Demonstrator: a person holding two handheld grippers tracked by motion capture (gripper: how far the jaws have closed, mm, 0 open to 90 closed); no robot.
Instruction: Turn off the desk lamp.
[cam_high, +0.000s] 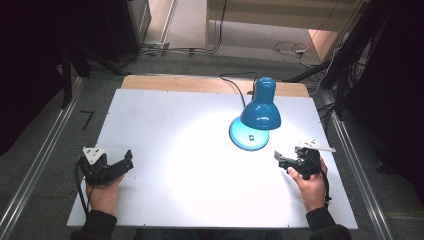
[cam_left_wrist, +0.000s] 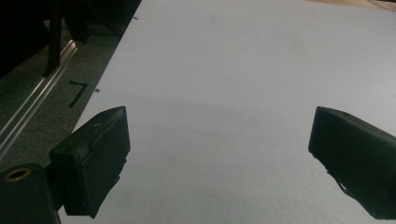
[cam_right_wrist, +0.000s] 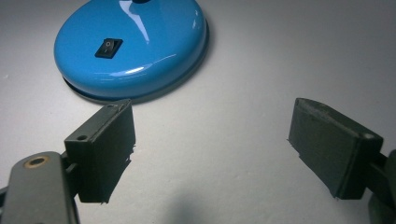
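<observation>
white board (cam_high: 150, 130) covers most of the table, its far wooden edge showing behind, and a bright round pool of light falls on its middle and right. standing toward the far right of that board is a blue desk lamp (cam_high: 260, 112), shade tilted down over its own round base (cam_right_wrist: 135, 44), a dark cable (cam_high: 235, 85) trailing from it off the back edge. the lamp is lit, judging by the glow on the board beneath the shade.

smaller, at the near right, the right gripper (cam_right_wrist: 212, 154) hangs just above the board in the person's right hand (cam_high: 312, 187), jaws spread wide with nothing between them, aimed toward the lamp's base. it is near the base but apart from it. at the near left the left gripper (cam_left_wrist: 219, 154) sits low in the left hand (cam_high: 102, 195), jaws likewise wide apart and empty, pointing over bare board, well apart from the lamp.

smallest is the black rocker switch (cam_right_wrist: 109, 47) on top of the base, facing the right gripper.

as a judgement: the work seems to concern the lamp and its switch, and it is either at its start or its end. neither gripper touches anything. if the aim is to turn the lamp off, the whole reach and press is left; if the aim is to turn it on, the lit board suggests that is done, and only the drawing back remains.
</observation>
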